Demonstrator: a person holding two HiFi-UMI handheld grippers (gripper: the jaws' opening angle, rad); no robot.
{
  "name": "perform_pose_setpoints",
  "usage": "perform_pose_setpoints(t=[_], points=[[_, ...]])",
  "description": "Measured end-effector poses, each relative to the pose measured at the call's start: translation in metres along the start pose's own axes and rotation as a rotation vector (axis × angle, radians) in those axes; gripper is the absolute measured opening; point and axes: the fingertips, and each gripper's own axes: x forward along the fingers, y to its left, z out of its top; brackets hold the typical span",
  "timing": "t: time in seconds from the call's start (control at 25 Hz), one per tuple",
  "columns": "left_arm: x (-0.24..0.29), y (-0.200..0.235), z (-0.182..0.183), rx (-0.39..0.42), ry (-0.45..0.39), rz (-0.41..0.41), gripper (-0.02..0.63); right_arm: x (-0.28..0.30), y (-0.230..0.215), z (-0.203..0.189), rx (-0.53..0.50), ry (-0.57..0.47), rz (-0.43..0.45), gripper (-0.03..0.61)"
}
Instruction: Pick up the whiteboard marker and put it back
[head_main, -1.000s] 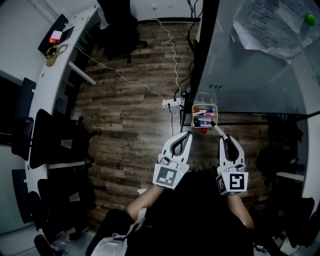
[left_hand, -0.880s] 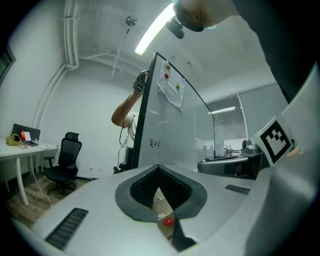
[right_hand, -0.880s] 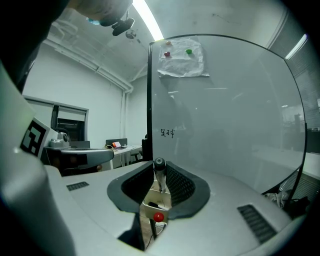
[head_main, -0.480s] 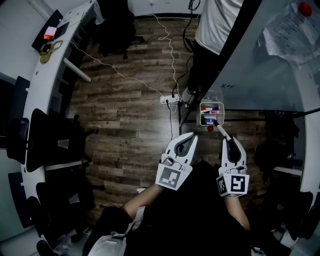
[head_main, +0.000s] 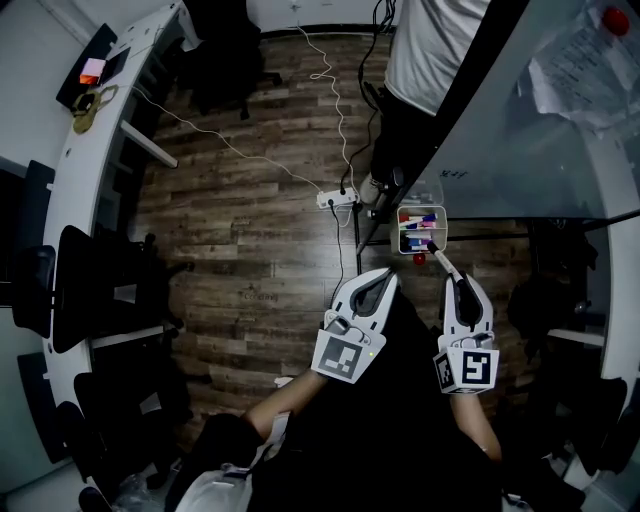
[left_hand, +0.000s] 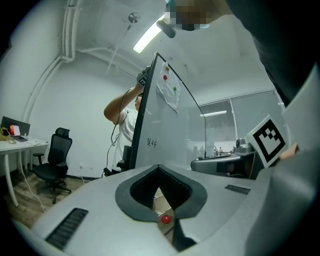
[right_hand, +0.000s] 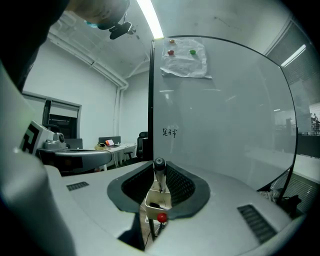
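Marker held: right gripper (head_main: 457, 283) clamped on grey, dark-capped whiteboard marker (head_main: 441, 262) | tip at near corner of small white plastic tray (head_main: 420, 253), barely nearer than a second ago | left gripper (head_main: 373, 282) closed, empty | drop-in still pending

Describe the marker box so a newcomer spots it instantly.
Start at the big whiteboard. At its lower corner by the dark upright sits a small white open box. It alone holds coloured markers, and the right gripper's whiteboard marker points at it.

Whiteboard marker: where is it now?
Head view, right side: the marker is clamped in the right claw, pointing at the tray by the whiteboard.
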Motion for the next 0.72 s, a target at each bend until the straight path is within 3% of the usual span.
perform_pose_setpoints(t=[0.72], points=[[0.055,0.018,-0.011,0.012,0.026,0.018,0.008,0.049,-0.037,-0.014,0.023,0.029,0.020,0.086]])
